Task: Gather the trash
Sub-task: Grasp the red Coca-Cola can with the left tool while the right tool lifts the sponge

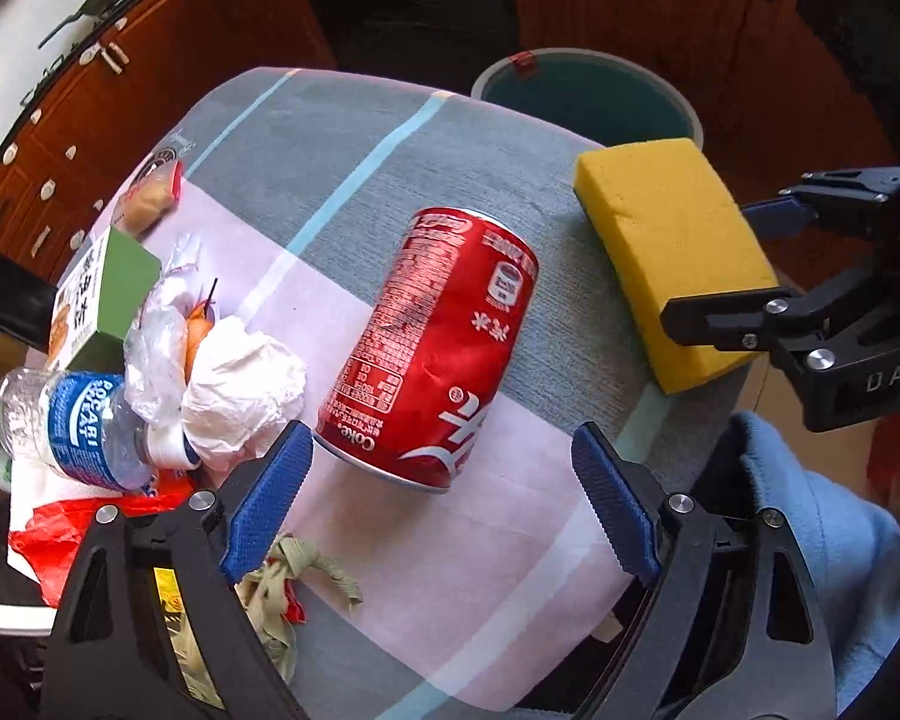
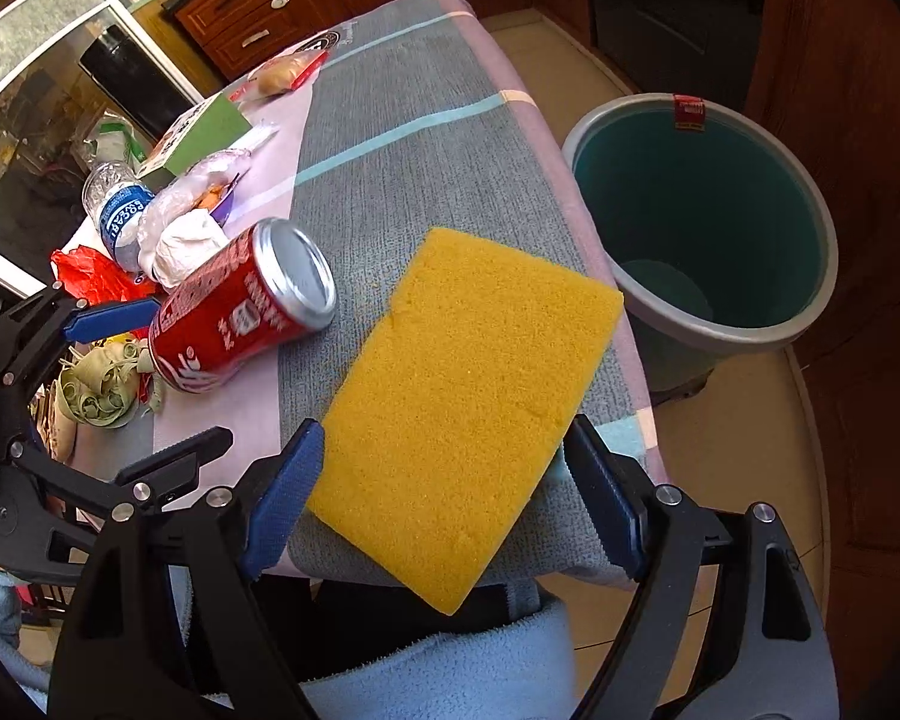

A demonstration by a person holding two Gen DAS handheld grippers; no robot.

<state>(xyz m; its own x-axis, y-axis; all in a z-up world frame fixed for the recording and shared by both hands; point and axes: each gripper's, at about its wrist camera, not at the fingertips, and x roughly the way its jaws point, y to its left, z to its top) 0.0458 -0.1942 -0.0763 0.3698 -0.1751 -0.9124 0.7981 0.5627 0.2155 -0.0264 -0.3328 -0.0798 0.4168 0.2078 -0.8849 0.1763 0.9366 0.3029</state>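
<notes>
Tongs on the left point(image 1: 444, 498) stand wide apart just short of the red cola can point(image 1: 435, 348), which lies on its side on the cloth-covered bench point(image 1: 450, 144), its near end between the blue pads without touching either. The right tongs point(image 2: 444, 492) are also spread, straddling the near end of the yellow sponge point(image 2: 468, 414) at the bench edge; whether the pads press it I cannot tell. Beyond the bench stands a green bin point(image 2: 699, 222).
</notes>
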